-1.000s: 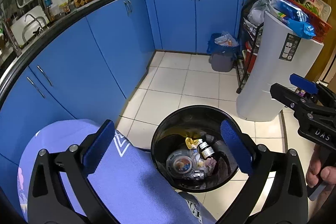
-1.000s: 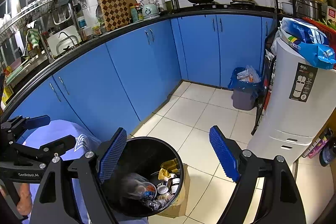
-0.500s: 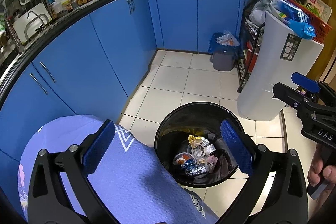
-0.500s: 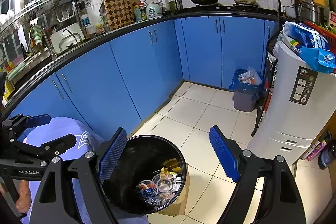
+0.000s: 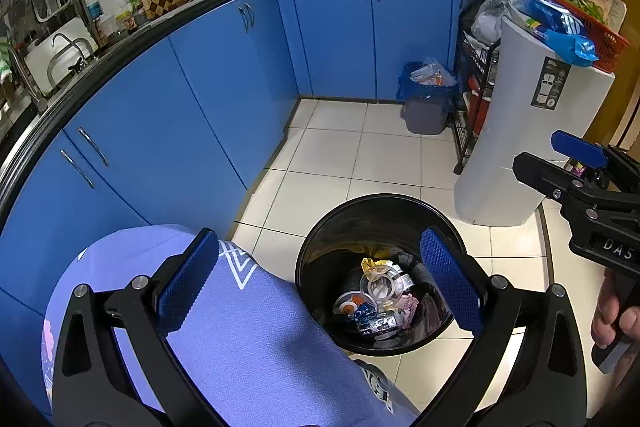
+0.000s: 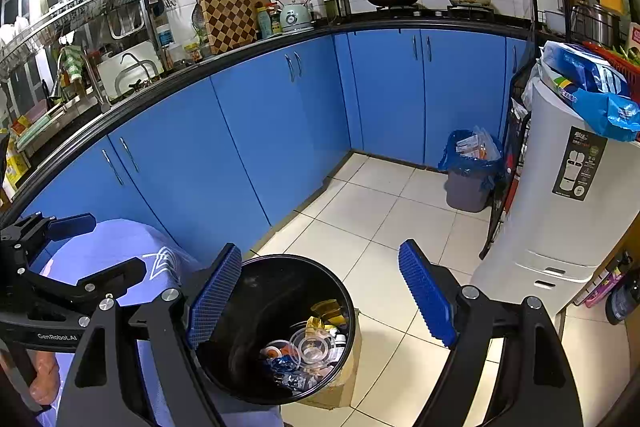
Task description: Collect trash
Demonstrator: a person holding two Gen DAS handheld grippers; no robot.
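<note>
Trash (image 5: 376, 301) lies heaped at the bottom of a round black bin (image 5: 320, 247) that stands on the pale tiled floor (image 5: 340, 155), beside a table draped in a lilac cloth (image 5: 248, 339); clear plastic lids, foil wrappers and a yellow scrap show among it. Both tools hang above the bin's mouth with nothing between their blue pads: the left gripper (image 5: 318, 285) is spread wide, one finger over the cloth and the other over the bin's far rim, and the right gripper (image 6: 320, 297) is likewise released, splayed over the bin and the floor. Blue cabinets (image 6: 248, 147) curve along the wall, and a grey bin with a blue liner (image 6: 466, 183) sits in the corner near a white appliance (image 6: 560, 207)
</note>
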